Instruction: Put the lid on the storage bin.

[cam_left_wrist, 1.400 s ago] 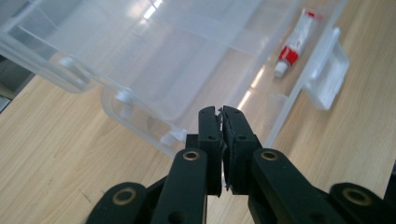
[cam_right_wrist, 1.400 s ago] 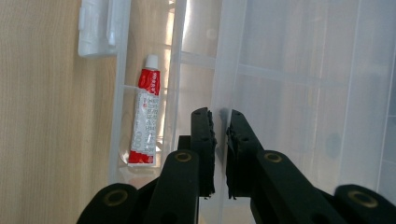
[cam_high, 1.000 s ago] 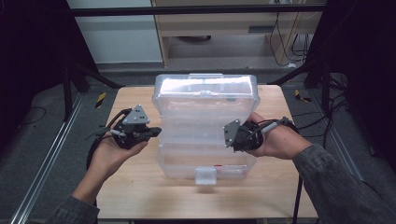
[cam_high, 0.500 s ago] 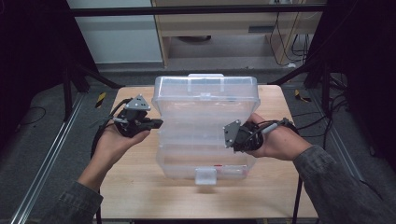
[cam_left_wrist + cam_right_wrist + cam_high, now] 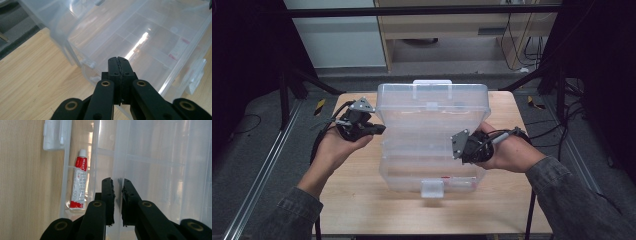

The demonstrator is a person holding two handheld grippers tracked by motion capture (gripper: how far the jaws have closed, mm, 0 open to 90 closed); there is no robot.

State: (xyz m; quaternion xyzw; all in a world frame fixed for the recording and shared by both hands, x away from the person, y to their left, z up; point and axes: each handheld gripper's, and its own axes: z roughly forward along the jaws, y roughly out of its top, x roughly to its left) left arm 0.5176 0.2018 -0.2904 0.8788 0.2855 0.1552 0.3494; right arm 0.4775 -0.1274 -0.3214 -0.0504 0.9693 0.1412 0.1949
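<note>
A clear plastic organiser box (image 5: 432, 172) lies on the wooden table (image 5: 357, 200), its lid (image 5: 432, 117) swung up and standing open. In the front compartment of the base lies a red and white tube (image 5: 79, 182). My right gripper (image 5: 460, 145) is at the lid's right side, and its jaws (image 5: 117, 186) are shut on the lid's thin clear edge. My left gripper (image 5: 379, 129) is at the lid's left edge. Its jaws (image 5: 119, 60) are pressed shut with nothing between them, pointing at the box's divided inside (image 5: 150, 47).
A white latch tab (image 5: 432, 189) sticks out from the base's front edge, and a matching tab (image 5: 432, 83) sits on the lid's top edge. Bare wood lies to the left and in front of the box. Dark floor and cables (image 5: 557, 132) surround the table.
My left gripper has moved away from the person along the box's left side, up to the lid's edge. The glare on the lid has gone. The right gripper has barely moved.
</note>
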